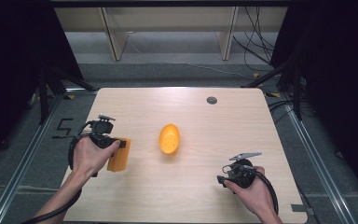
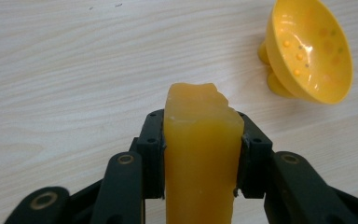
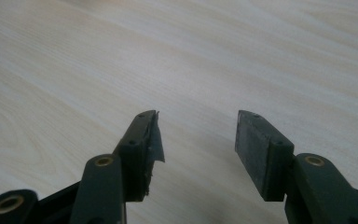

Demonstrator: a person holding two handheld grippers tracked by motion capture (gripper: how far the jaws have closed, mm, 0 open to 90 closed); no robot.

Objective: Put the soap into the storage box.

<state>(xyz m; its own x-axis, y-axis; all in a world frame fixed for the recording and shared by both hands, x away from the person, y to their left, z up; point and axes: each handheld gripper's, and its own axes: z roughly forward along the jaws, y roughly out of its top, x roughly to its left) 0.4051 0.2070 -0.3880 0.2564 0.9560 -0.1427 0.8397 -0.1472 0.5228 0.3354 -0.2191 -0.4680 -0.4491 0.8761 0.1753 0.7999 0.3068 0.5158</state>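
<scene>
Our left jaws are clamped on the two sides of an orange block (image 2: 200, 154), a waxy, sponge-like piece with a ragged far end, and the left gripper (image 1: 114, 148) holds it near the left edge of the table (image 1: 242, 135); from the high view we cannot tell whether the block's underside rests on the wood or hangs just above it. The right gripper (image 3: 198, 135) has its jaws spread apart with nothing between them, and it sits over bare wood near the front right corner, well apart from everything else. The yellow bowl (image 1: 169, 138) stands near the middle of the table; in the left gripper view (image 2: 310, 51) we look into its dotted inside, and it rises on small rounded feet, just ahead and to one side of the block's far end. We judge the work to be putting the block into the bowl, and on that reading the first part is done: the block is gripped firmly and already points roughly toward the bowl. What is left is the carry across the gap between them, getting the block over the rim, and letting go. The bowl holds nothing yet, as far as we can see. The free gripper has no part so far; it may be needed to steady the bowl if that light dish slides.
</scene>
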